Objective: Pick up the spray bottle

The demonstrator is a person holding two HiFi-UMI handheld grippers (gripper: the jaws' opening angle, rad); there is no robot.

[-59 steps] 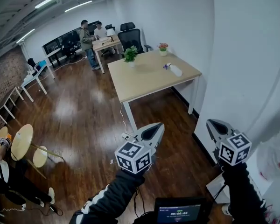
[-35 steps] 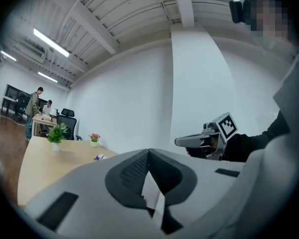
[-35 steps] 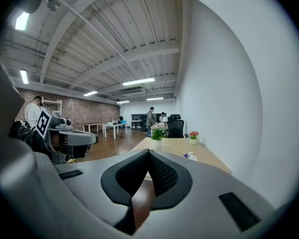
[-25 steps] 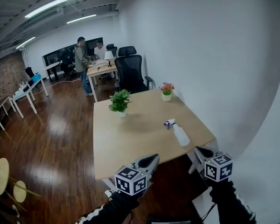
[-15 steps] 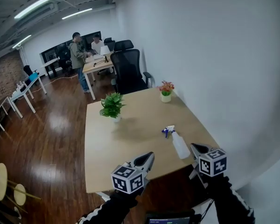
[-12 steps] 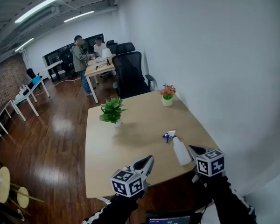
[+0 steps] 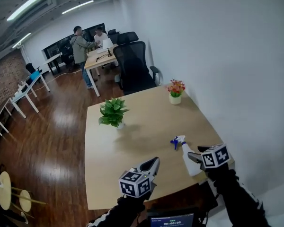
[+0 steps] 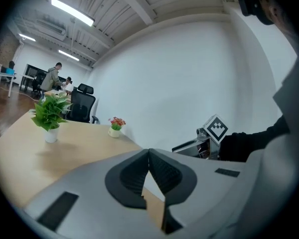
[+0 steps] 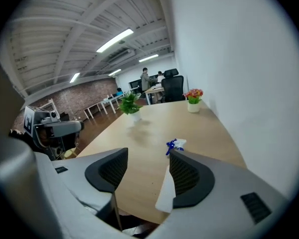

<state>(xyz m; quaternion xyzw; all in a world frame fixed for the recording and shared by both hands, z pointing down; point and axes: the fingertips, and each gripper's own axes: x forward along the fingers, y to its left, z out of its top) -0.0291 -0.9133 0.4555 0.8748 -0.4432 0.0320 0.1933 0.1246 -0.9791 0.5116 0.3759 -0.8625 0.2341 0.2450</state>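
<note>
The spray bottle (image 7: 189,161), white with a blue trigger, lies on its side near the right front corner of the wooden table (image 7: 132,131). My right gripper (image 7: 195,157) sits right beside the bottle's body, and its jaws are opening. In the right gripper view the gripper (image 9: 145,158) shows a wide gap. The bottle (image 9: 165,189) lies just beyond, partly hidden by the right-hand jaw, and no pad presses on it. My left gripper (image 7: 153,164) hovers over the table's front edge. Its jaws (image 8: 149,156) meet with nothing between them.
A potted green plant (image 7: 112,112) stands mid-table and a small flower pot (image 7: 175,90) stands at the far right. A black office chair (image 7: 135,65) is behind the table. A white wall (image 7: 236,70) runs close on the right. Two people stand at a distant desk (image 7: 97,56).
The table has come much closer and both grippers have moved forward over its front edge. The right gripper has reached the bottle's side, and its jaws have parted.
</note>
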